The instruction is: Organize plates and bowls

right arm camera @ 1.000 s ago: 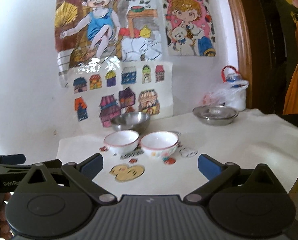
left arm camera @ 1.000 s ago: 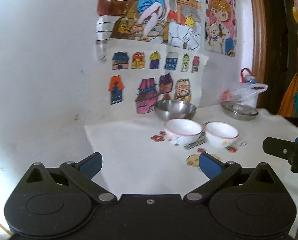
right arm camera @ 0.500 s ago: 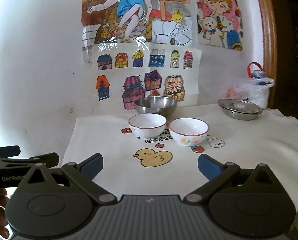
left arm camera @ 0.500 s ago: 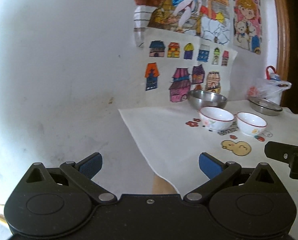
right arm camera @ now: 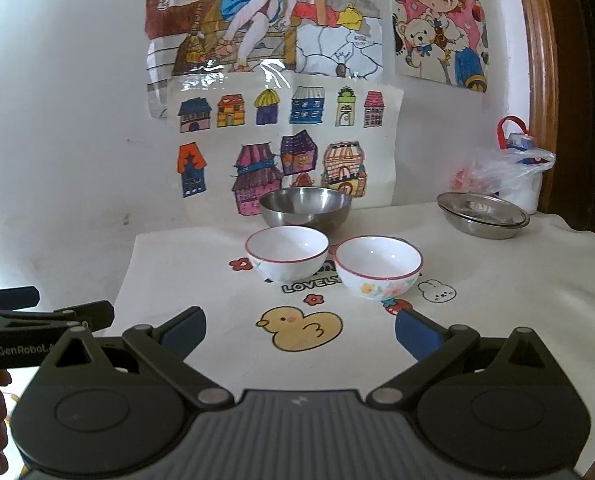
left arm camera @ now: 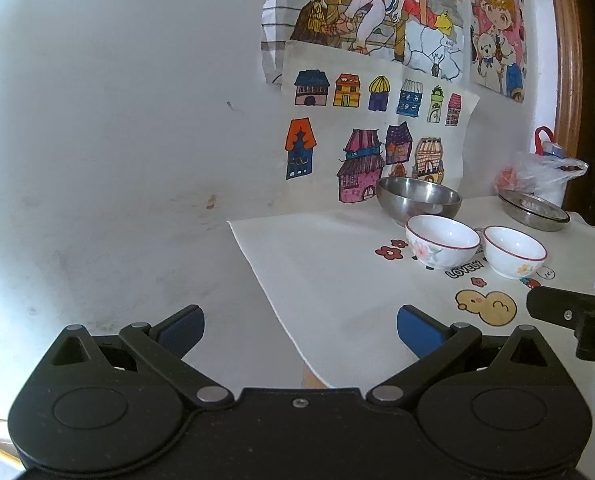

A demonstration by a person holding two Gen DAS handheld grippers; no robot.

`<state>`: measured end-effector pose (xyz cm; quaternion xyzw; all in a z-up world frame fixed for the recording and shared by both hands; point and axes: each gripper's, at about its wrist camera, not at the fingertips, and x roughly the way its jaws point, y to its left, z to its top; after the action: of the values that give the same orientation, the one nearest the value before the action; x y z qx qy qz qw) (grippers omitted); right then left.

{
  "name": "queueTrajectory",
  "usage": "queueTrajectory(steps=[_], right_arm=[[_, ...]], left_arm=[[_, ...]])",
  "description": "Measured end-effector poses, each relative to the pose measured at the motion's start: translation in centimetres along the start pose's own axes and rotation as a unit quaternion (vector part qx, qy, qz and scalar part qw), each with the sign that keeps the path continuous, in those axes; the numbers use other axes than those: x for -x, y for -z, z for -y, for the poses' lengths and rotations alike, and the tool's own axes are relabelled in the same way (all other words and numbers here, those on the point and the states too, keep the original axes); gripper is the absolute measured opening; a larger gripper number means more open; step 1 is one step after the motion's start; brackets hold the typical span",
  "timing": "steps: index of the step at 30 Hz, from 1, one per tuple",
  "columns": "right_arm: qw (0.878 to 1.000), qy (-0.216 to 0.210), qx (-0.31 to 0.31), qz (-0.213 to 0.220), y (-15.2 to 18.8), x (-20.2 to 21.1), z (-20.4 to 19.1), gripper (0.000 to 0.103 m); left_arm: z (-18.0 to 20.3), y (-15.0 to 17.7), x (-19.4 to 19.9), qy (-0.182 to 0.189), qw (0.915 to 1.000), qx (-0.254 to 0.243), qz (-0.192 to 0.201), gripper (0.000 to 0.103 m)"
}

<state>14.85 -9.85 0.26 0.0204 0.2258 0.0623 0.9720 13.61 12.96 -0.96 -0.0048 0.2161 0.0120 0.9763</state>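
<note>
White cloth (left arm camera: 337,264) lies ahead of the left gripper (left arm camera: 300,322), whose blue-padded fingers (left arm camera: 181,326) stand spread wide with nothing between them. Off beyond the right finger sit two white ceramic bowls, the left bowl (left arm camera: 441,242) and the right bowl (left arm camera: 513,256), just beside each other; the steel bowl (left arm camera: 417,198) is behind them by the wall and the steel plates (left arm camera: 533,210) farther out to the right. Compared with half a second ago, this view has swung back toward the cloth, so the bowls sit nearer and larger, though well off its centre line.

From the right wrist, the right gripper (right arm camera: 300,324) is likewise released and empty. The left bowl (right arm camera: 286,252) and right bowl (right arm camera: 378,266) lie straight ahead between its fingers, the duck print (right arm camera: 301,328) nearest, the steel bowl (right arm camera: 305,210) behind, the steel plates (right arm camera: 482,214) beyond the right finger. The bowls have grown in this view since a moment ago, so the gripper has closed in. I judge this an approach: nothing is stacked yet, and the right gripper is better lined up for a first pick.
</note>
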Motion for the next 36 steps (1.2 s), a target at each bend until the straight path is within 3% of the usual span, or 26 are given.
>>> queueTrajectory(steps=[21,30,36], right_arm=[[1.000,0.015,-0.012,0.012,-5.2,-4.8,4.5,0.103],[0.997,-0.035,-0.064,0.022,-10.0,-9.7,8.7,0.103],[0.998,-0.036,-0.055,-0.018,-12.6,-14.8,9.5,0.103]], left_arm=[[1.6,-4.9,-7.0,0.048,0.9986,0.021,0.005,0.102],[3.1,-8.9,-12.6,0.080,0.9957,0.043,-0.019,0.102],[3.7,-11.3,-17.8,0.090,0.9902,0.090,-0.058,0.102]])
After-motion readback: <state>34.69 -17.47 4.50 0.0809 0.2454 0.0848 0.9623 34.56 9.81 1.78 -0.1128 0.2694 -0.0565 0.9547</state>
